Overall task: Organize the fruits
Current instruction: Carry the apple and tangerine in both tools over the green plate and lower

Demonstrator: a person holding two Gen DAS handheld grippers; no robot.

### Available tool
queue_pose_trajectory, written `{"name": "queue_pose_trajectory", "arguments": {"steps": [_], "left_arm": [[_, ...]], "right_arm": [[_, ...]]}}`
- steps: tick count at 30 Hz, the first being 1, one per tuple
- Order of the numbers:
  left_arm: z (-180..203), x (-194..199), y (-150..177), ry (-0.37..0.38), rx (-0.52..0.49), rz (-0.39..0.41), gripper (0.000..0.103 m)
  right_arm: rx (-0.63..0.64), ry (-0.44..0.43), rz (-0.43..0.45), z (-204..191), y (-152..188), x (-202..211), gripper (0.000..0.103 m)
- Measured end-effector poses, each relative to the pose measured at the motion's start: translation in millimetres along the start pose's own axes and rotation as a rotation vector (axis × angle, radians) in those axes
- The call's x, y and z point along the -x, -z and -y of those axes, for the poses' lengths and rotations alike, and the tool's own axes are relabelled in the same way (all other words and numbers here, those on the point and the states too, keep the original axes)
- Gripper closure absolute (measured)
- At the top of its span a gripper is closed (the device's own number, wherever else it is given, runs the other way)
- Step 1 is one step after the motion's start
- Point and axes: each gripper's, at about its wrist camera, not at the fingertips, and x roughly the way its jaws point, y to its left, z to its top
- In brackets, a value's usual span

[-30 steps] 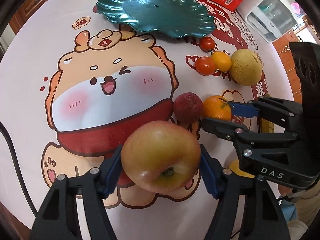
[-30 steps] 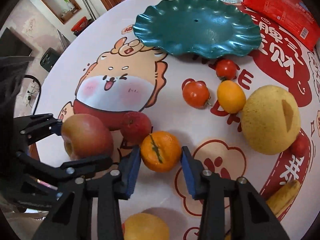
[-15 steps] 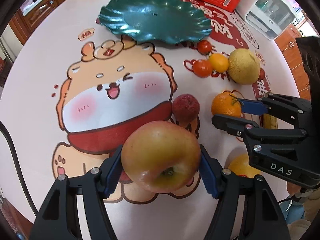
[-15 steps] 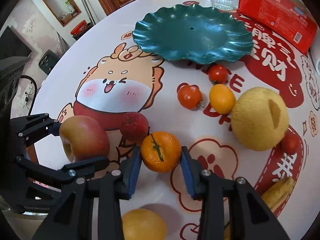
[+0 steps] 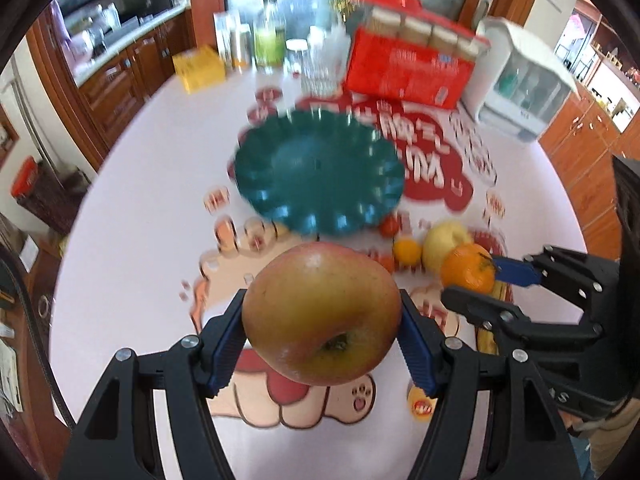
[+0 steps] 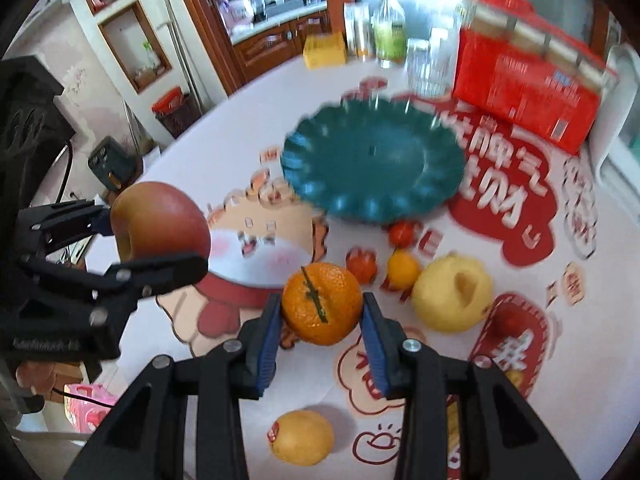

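Observation:
My left gripper (image 5: 322,344) is shut on a large red-yellow apple (image 5: 322,312) and holds it above the table; the apple also shows in the right wrist view (image 6: 160,220). My right gripper (image 6: 320,332) is shut on an orange mandarin (image 6: 322,302), lifted off the table; the mandarin also shows in the left wrist view (image 5: 468,268). The empty teal scalloped plate (image 5: 280,168) (image 6: 440,168) sits beyond both. On the cloth lie a yellow pear (image 6: 452,296), a small orange fruit (image 6: 404,268), two tomatoes (image 6: 400,232) and a yellow stickered fruit (image 6: 302,436).
A red carton (image 6: 524,80), glass jars and bottles (image 6: 388,32), a yellow box (image 6: 324,50) and a white container (image 5: 520,80) stand at the table's far side. A banana (image 5: 486,340) lies at the right. Wooden cabinets surround the table.
Both grippers have lifted and tilted up with their fruit. The mandarin has left the table. The plate and the far end of the table have come into view, blurred by motion.

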Motion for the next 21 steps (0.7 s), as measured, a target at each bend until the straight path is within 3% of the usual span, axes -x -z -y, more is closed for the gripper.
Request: {"name": "queue_pose_trajectory", "arguments": {"steps": [8,13,17,21], "left_arm": [[5,32,-49,-0.036,-0.004,0.08,0.035],[11,38,-82,-0.054,-0.013,0.114,0.035],[12,27,-109,-0.055,-0.007,0.114,0.035],[11,2,-131,-0.071,-0.006,0.114,0.035]], "right_arm": [[0.016,0.029,0.122,6,-53,62,0.064],[-0.009,0.057,0.149,22,-94,88,0.064],[-0.03,0.102,0.154,38,-123,89,0.064],[-0.074,0.123,0.116,61,-139,62,0.064]]}}
